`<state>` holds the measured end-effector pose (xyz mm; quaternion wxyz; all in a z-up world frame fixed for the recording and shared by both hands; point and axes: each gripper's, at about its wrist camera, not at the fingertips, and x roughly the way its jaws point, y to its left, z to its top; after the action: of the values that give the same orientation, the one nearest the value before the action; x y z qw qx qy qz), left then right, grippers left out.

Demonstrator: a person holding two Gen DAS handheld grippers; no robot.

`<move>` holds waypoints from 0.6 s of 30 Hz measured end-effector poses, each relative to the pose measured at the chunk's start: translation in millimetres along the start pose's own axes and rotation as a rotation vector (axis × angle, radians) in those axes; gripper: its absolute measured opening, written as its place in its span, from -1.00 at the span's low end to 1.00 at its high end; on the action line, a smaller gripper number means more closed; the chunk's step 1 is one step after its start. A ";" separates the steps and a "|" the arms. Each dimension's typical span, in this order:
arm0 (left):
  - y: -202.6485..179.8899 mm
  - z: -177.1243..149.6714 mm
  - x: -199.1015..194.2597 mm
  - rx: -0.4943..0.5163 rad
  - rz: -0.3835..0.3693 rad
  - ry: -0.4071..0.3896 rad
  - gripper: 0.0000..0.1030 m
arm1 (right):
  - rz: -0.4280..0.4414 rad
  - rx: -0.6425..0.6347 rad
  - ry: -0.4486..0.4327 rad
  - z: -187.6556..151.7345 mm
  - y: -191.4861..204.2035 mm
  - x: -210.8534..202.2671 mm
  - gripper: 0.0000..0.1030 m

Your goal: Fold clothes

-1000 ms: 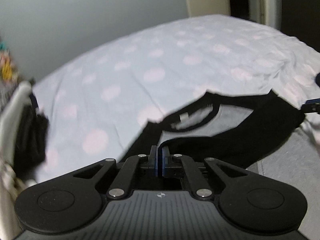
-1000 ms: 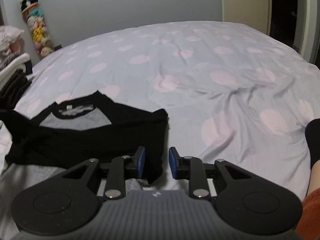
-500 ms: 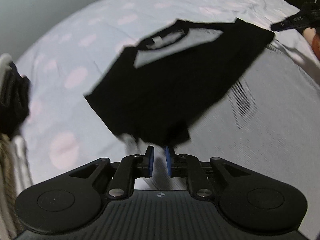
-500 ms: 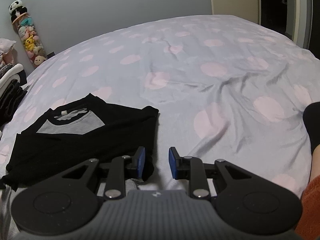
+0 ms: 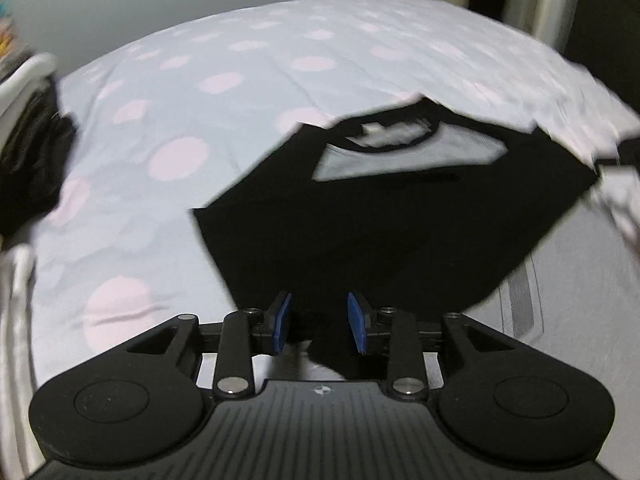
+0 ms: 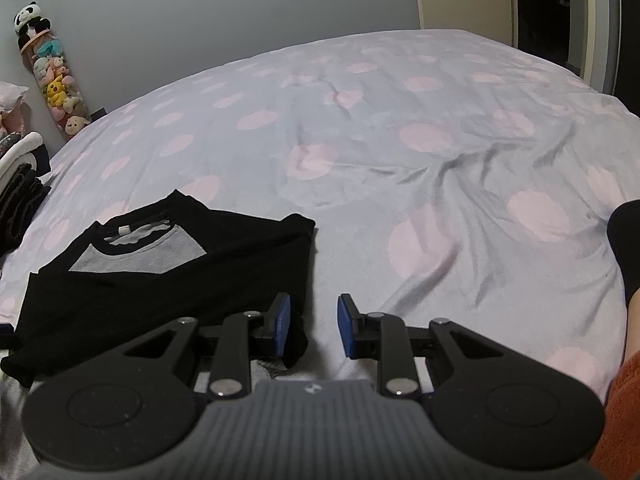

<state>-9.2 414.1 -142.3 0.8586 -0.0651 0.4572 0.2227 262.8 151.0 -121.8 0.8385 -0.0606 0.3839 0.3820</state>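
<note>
Spreading wide beyond both sets of fingers, the dotted bed (image 6: pixel 400 128) offered ample free room. The black-and-grey shirt (image 5: pixel 380 220) lay flat with its sleeves folded in, body fold seemingly left. The left gripper (image 5: pixel 319 322) was opening, cloth between unpressed; the right gripper (image 6: pixel 310 326) stood part-open, empty, beside the shirt's edge.

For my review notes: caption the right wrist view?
Open right gripper over a folded black-and-grey shirt on a polka-dot bedspread.
</note>
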 end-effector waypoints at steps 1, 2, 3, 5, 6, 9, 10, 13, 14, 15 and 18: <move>-6.5 -3.7 3.6 0.033 0.019 -0.004 -0.29 | 0.000 0.001 0.001 0.4 0.0 1.0 -0.43; -11.7 -7.5 5.2 0.053 0.042 -0.012 -0.29 | 0.001 0.002 0.002 0.7 0.1 2.0 -0.43; -17.0 -11.2 6.9 0.073 0.064 -0.021 -0.29 | 0.001 0.003 0.003 1.1 0.2 3.1 -0.43; -27.5 -18.7 10.2 0.114 0.108 -0.038 -0.30 | 0.001 0.002 0.004 1.7 0.6 4.4 -0.43; -31.7 -21.9 10.7 0.128 0.126 -0.046 -0.30 | 0.001 0.000 0.004 1.9 0.9 4.7 -0.43; -34.0 -25.2 2.8 0.131 0.109 -0.062 -0.94 | -0.006 0.003 0.003 1.7 0.1 4.4 -0.43; -34.3 -24.6 -1.4 0.127 0.111 -0.071 -0.94 | -0.009 0.004 0.003 1.6 -0.2 4.3 -0.43; -28.2 -11.4 -22.4 0.078 0.087 -0.117 -0.95 | -0.017 0.012 0.003 1.4 -2.1 4.1 -0.43; -24.7 -4.3 -29.0 0.057 0.076 -0.128 -0.95 | -0.020 0.018 0.003 1.3 -3.6 4.1 -0.43; -20.2 3.9 -34.8 0.039 0.073 -0.136 -0.95 | -0.020 0.022 0.004 1.3 -4.6 4.3 -0.43; -1.8 34.0 -47.5 -0.019 0.075 -0.146 -0.95 | -0.012 0.018 0.006 0.6 -3.5 4.0 -0.43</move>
<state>-5.7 407.9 -84.3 0.8801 -0.0394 0.3932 0.2631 267.3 151.2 -124.8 0.8401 -0.0564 0.3894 0.3734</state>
